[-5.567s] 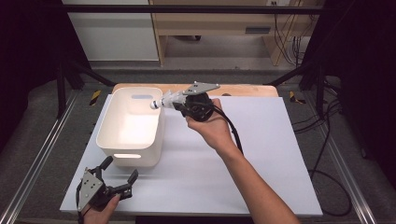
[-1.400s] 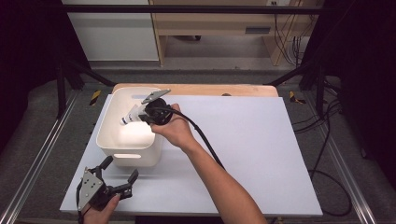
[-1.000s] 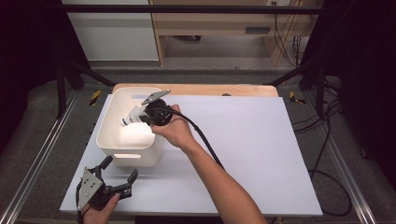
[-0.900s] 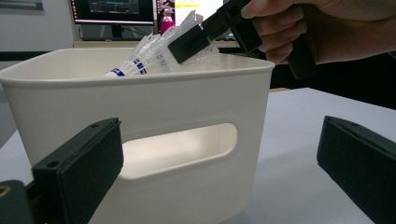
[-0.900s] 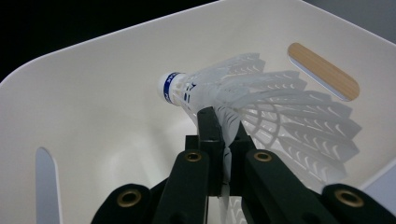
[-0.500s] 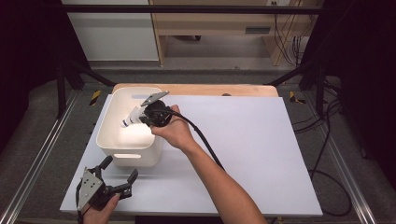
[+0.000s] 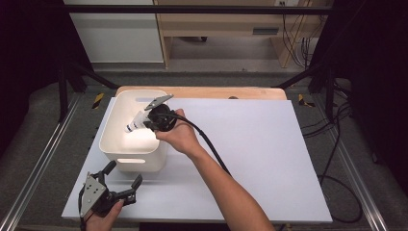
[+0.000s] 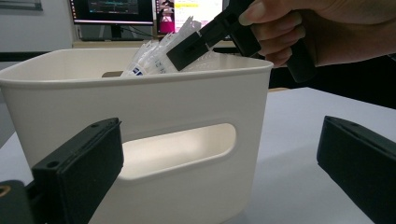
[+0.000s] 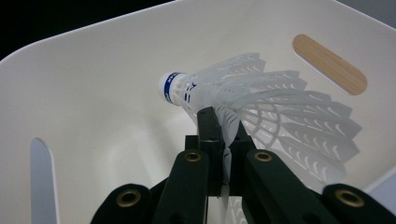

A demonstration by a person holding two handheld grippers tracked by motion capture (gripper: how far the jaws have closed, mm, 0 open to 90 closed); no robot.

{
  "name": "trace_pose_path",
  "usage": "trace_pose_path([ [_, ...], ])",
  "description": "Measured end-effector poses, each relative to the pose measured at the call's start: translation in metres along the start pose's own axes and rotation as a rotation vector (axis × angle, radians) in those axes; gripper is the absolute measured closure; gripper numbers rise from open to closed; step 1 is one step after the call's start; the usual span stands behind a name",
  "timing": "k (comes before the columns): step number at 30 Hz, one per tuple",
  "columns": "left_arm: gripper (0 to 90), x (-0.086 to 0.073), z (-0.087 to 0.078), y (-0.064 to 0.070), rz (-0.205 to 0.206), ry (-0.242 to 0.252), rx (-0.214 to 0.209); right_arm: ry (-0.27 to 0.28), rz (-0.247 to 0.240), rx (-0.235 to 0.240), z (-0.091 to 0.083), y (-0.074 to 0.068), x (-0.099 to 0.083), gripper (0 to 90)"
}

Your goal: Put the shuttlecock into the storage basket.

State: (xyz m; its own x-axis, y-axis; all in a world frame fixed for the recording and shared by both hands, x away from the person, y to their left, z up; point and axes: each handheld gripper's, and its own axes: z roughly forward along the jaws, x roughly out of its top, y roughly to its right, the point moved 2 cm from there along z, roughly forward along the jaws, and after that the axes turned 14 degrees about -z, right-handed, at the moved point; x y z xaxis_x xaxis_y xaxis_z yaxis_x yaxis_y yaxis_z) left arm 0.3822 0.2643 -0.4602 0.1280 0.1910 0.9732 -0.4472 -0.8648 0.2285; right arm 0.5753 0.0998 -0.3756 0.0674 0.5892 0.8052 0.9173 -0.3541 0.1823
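A white shuttlecock point(image 9: 243, 107) with a blue band at its cork point(image 7: 135, 122) hangs over the inside of the white bin point(image 7: 118, 149), cork pointing down and left. My right gripper point(image 9: 219, 126) is shut on its plastic skirt; from above that gripper point(image 7: 146, 119) is over the bin's right half. In the left gripper view the shuttlecock point(image 8: 154, 58) and the right gripper stick up above the bin's rim point(image 8: 140, 77). My left gripper point(image 7: 124, 180) rests open at the table's front left, its jaws pointing at the bin's near wall and handle slot point(image 8: 182, 147).
The bin stands at the back left of a white table top point(image 7: 260, 144), with a wooden board edge point(image 7: 226, 92) behind it. Metal rails run down both sides of the table. A black cable point(image 7: 207, 142) trails from the right gripper along the forearm.
Over the last seconds the right gripper carried the shuttlecock left from beside the bin to over its inside. In the last second it hardly moved. The left gripper stayed put.
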Motion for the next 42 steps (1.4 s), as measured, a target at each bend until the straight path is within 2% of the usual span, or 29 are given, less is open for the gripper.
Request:
trace_pose_path([
  [15, 0.6, 0.0, 0.0, 0.0, -0.002, 0.001, 0.001, -0.016, 0.007, 0.002, 0.002, 0.0, -0.001, 87.9],
  [16, 0.6, 0.0, 0.0, 0.0, -0.002, 0.001, 0.001, -0.02, 0.014, 0.001, 0.001, -0.001, -0.002, 86.2],
  [20, 0.6, 0.0, 0.0, 0.0, 0.001, 0.001, 0.001, -0.051, 0.021, 0.003, -0.002, -0.003, -0.003, 65.1],
  [21, 0.6, 0.0, 0.0, 0.0, 0.002, 0.0, 0.0, -0.058, 0.014, -0.016, -0.006, -0.004, -0.003, 61.7],
  [22, 0.6, 0.0, 0.0, 0.0, 0.0, 0.001, -0.001, -0.056, 0.014, -0.028, -0.01, -0.005, -0.003, 59.8],
  [26, 0.6, 0.0, 0.0, 0.0, -0.002, 0.001, -0.001, 0.009, 0.018, -0.043, -0.031, -0.011, -0.001, 54.2],
  [31, 0.6, -0.001, 0.001, 0.001, 0.002, -0.002, 0.0, 0.048, 0.004, -0.054, -0.046, -0.017, -0.001, 47.1],
  [33, 0.6, 0.0, 0.0, 0.001, 0.001, -0.002, 0.0, 0.056, -0.009, -0.069, -0.048, -0.02, 0.0, 43.3],
  [42, 0.6, 0.0, 0.0, 0.001, 0.0, -0.001, 0.001, 0.057, -0.012, -0.071, -0.049, -0.027, 0.003, 32.5],
])
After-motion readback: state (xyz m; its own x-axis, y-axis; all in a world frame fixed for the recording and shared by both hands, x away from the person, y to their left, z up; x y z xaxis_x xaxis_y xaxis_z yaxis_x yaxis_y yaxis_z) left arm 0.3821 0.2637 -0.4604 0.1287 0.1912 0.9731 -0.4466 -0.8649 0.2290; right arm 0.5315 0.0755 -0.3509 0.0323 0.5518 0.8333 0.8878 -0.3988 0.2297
